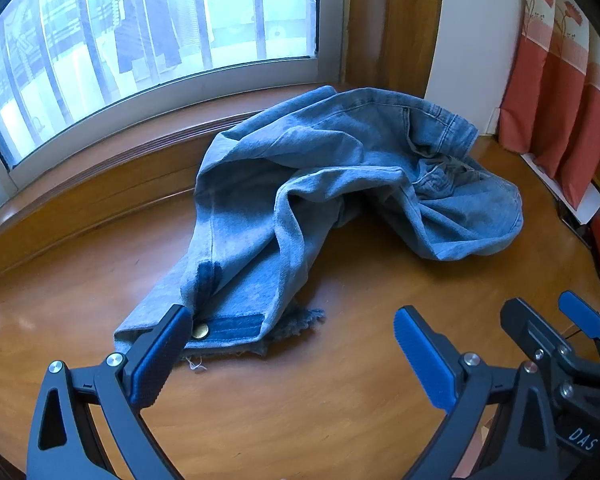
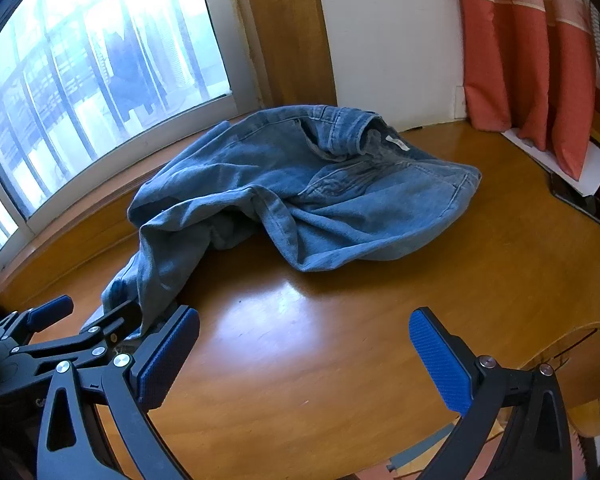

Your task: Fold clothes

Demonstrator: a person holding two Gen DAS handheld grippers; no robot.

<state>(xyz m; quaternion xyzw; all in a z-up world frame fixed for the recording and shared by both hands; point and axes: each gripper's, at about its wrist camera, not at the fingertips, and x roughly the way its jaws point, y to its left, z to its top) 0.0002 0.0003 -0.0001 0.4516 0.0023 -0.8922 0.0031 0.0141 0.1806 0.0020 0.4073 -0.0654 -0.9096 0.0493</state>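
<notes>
A pair of light-blue jeans (image 1: 300,200) is lying crumpled on the wooden table (image 1: 280,400), its frayed hem end (image 1: 236,330) with a brass button (image 1: 199,332) nearest the camera. The left gripper (image 1: 292,354) is hovering with jaws spread wide, its left finger (image 1: 160,356) overlapping the hem. The right gripper (image 1: 548,328) is showing at the right edge, also spread.

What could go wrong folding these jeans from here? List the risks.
1. The jeans lie bunched and twisted, so a pinch may catch several layers.
2. The frayed hem may slip out of a shallow grip.
3. Both tools, left and right, sit close together and could collide.
</notes>
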